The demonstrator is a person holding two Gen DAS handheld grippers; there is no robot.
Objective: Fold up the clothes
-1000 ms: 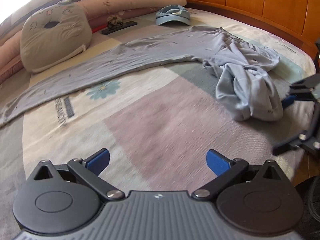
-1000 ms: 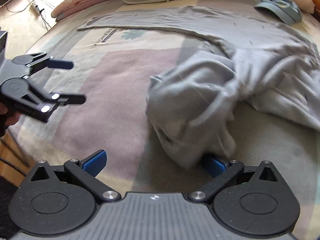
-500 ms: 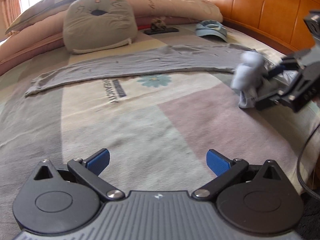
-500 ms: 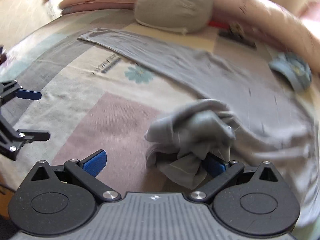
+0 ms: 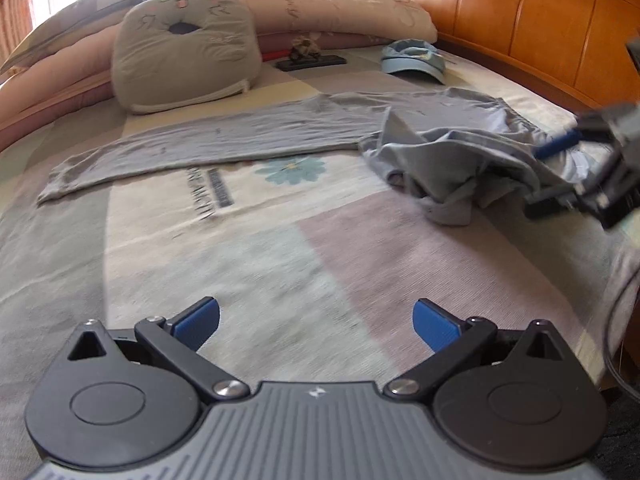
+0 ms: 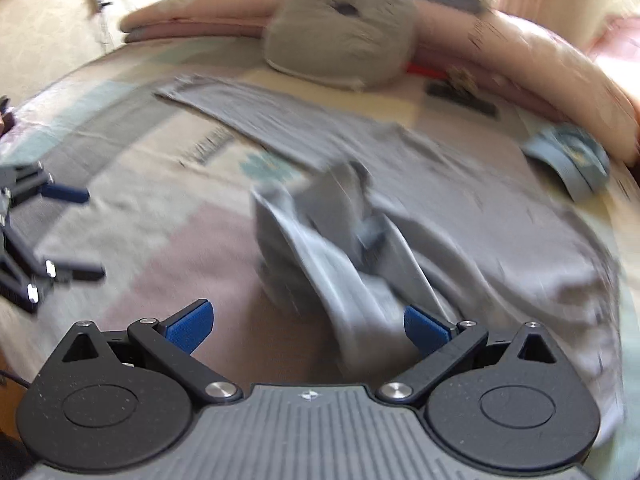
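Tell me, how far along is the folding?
Barely begun. Done: one long part of the grey garment lies spread flat across the bed. In hand: the right gripper is open around the bunched end, though that view is blurred. The left gripper hangs open and empty over the bedspread. Left: flatten the bunch, then make every fold; none shows yet.

Cap (image 5: 414, 60) behind garment (image 5: 248, 140), on bed (image 5: 280, 260)

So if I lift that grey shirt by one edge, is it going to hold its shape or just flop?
Probably flop: the grey shirt lies thin and flat along the bedspread, and its bunched end sags in soft folds. It looks light, so one pinch should likely raise it. A single grip would probably let the long part trail and drag.
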